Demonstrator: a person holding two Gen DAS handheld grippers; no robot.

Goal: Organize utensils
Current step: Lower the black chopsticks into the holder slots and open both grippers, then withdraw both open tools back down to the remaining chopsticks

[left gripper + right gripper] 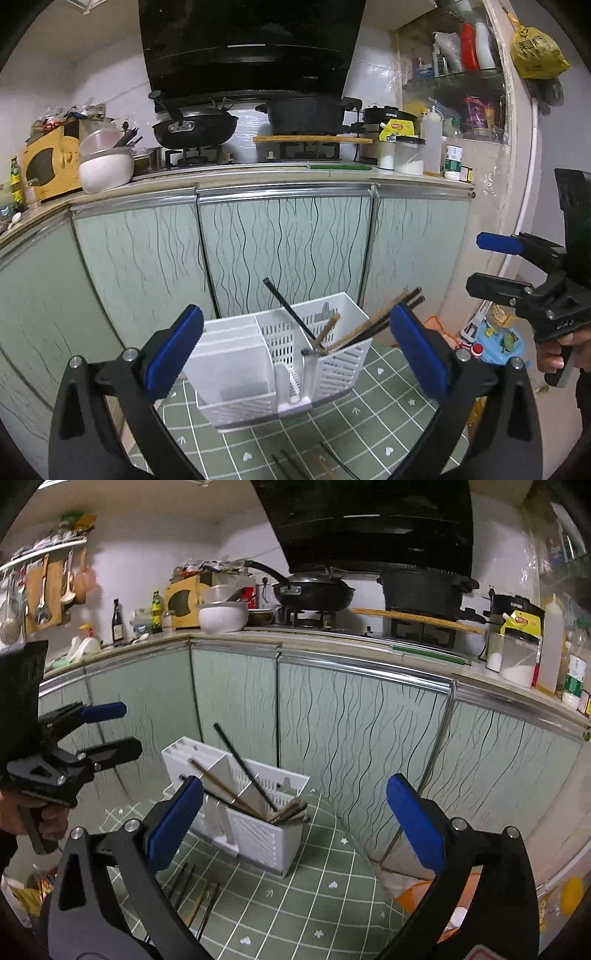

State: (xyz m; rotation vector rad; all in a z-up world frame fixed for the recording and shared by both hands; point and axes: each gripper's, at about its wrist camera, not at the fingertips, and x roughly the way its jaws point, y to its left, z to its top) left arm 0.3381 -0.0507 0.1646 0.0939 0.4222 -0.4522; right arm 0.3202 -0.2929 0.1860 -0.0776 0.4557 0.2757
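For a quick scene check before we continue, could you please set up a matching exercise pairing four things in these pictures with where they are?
Things:
1. white utensil caddy
2. loose chopsticks
3. black wok
4. yellow bag

Places:
A. on the stove burner
B. hanging high at the right
C. standing on the green checked mat
D. lying flat on the mat, near the camera

Pairs: 1-C, 2-D, 3-A, 4-B

Both wrist views face the cabinets, sharing the white caddy (280, 362) (close, angled down)
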